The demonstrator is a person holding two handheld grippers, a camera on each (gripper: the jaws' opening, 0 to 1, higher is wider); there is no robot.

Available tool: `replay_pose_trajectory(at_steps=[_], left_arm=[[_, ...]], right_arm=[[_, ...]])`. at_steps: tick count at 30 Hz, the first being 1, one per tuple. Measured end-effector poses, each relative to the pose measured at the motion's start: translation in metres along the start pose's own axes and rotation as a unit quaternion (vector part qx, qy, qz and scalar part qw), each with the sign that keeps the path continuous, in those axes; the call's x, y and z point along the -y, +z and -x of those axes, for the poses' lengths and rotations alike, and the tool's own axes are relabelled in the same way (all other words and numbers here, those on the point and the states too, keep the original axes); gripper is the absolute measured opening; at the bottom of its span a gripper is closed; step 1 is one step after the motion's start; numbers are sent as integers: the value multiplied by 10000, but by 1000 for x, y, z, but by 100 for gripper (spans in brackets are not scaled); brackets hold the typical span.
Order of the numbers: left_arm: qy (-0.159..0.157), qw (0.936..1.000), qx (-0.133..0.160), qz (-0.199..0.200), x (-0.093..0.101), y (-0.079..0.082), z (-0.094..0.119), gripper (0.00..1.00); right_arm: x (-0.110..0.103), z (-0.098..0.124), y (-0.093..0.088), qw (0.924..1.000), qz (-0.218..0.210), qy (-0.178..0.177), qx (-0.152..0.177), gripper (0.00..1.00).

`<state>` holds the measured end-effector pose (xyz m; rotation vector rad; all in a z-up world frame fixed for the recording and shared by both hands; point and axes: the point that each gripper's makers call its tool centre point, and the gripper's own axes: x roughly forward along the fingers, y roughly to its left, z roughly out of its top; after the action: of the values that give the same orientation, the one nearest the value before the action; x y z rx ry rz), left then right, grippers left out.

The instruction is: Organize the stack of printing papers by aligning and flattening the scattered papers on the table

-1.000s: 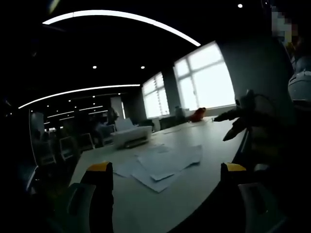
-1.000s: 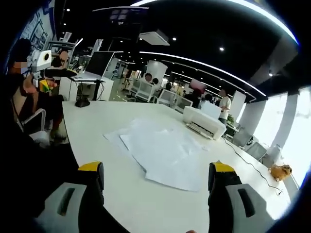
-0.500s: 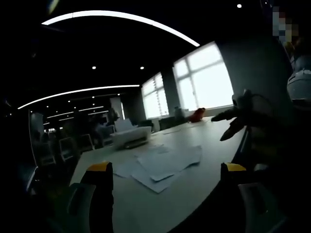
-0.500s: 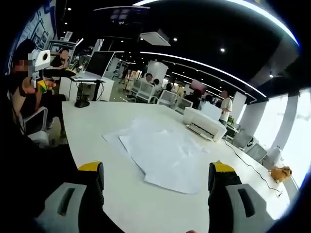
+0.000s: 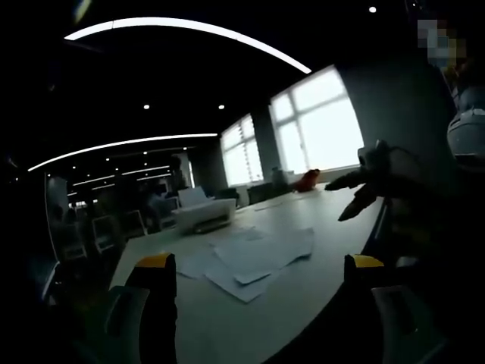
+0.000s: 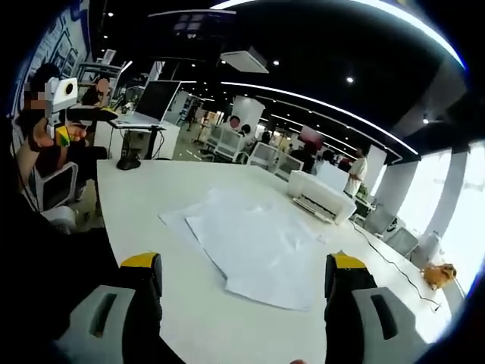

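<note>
Several white sheets of printing paper (image 6: pixel 254 246) lie scattered and overlapping on the white table (image 6: pixel 151 189), some corners sticking out askew. In the left gripper view the same papers (image 5: pixel 254 256) lie mid-table, dimly lit. My right gripper (image 6: pixel 242 277) is open, its yellow-tipped jaws wide apart above the near table edge, short of the papers. My left gripper (image 5: pixel 258 269) is open too, jaws spread with nothing between them, facing the papers from the opposite side. The right gripper (image 5: pixel 364 186) appears at the right of the left gripper view, held above the table.
A white printer (image 6: pixel 318 193) stands on the table beyond the papers, also seen as the printer (image 5: pixel 203 212) in the left gripper view. A cable (image 6: pixel 386 254) runs along the table to the right. An orange toy (image 6: pixel 436 271) sits near the far corner. Desks, chairs and people fill the room behind.
The right gripper view has drifted slightly, so the papers sit a little lower and nearer. In the left gripper view the other gripper has dipped a bit leftward. Papers lie unmoved.
</note>
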<state>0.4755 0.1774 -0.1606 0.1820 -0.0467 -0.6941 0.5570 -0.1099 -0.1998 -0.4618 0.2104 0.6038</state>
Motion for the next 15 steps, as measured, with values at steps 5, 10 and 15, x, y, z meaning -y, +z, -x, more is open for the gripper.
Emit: replay_pose_trajectory(at_steps=[5,10,15], left_arm=[[-15,10000,31,-40,0,3,0,94],[-4,10000,65,-33,-1,4,0,94],[-24,10000,45,-45,1,3,1,94]], right_arm=[[2,-3,3,10000,9,-13,15,84],[4,-10,6,10000,-19,11,45,84],[3,-19,5,10000,-26,57,3,84]])
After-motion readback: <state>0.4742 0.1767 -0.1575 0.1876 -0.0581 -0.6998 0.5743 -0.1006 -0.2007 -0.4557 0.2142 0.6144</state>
